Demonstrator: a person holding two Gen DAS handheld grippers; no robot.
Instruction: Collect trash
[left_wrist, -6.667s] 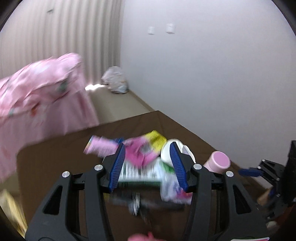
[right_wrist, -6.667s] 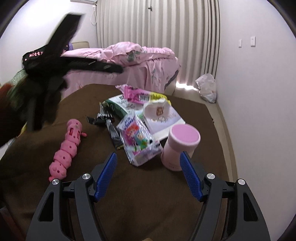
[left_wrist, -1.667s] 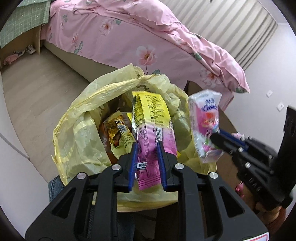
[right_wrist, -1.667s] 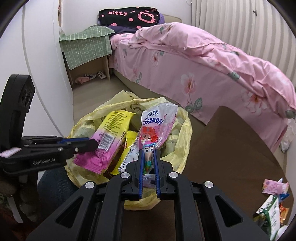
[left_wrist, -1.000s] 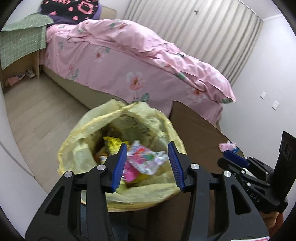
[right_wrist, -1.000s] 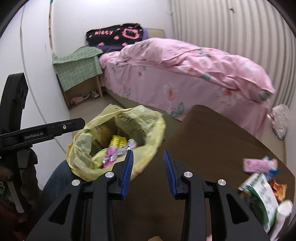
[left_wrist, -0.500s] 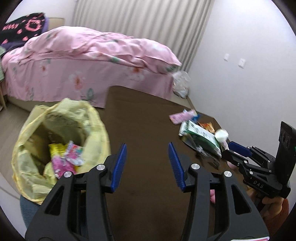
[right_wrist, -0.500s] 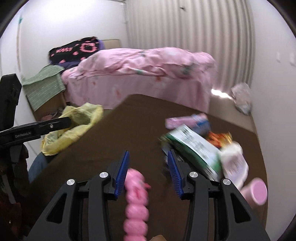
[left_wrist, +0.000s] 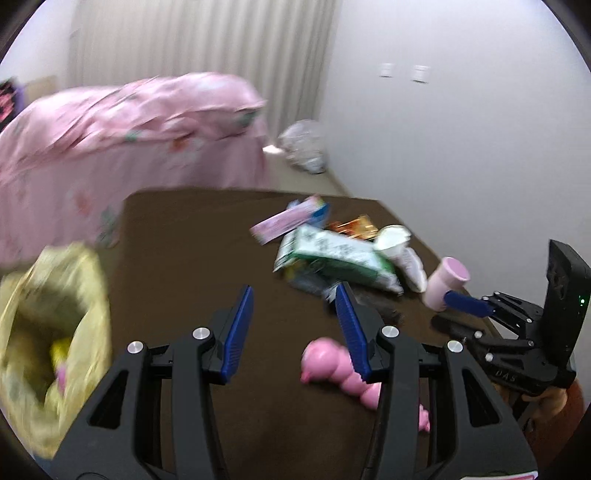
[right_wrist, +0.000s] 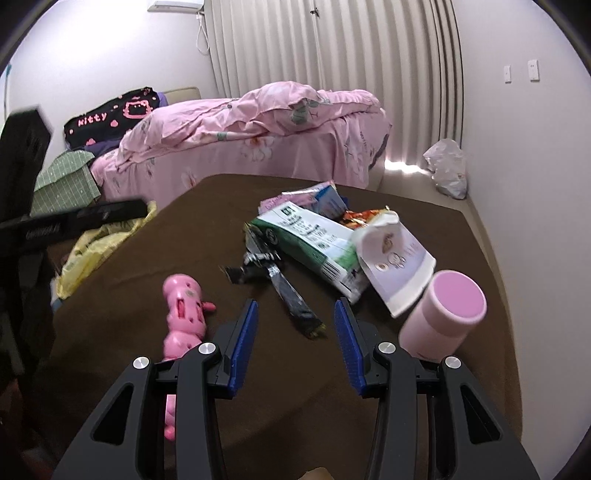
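While both hand-held grippers hang with jaws apart and empty, left (left_wrist: 293, 308) and right (right_wrist: 295, 321), I see the yellow bag (left_wrist: 48, 325) at the surface's (right_wrist: 184, 229) left edge holding wrappers. The remaining trash (right_wrist: 314, 240) lies piled mid-surface beside a pink cup (right_wrist: 443, 314) and pink toy (right_wrist: 183, 306).

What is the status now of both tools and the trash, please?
Left tool and right tool open, empty. Wrappers on brown table; yellow bag at its edge. Pink toy, pink cup close by.
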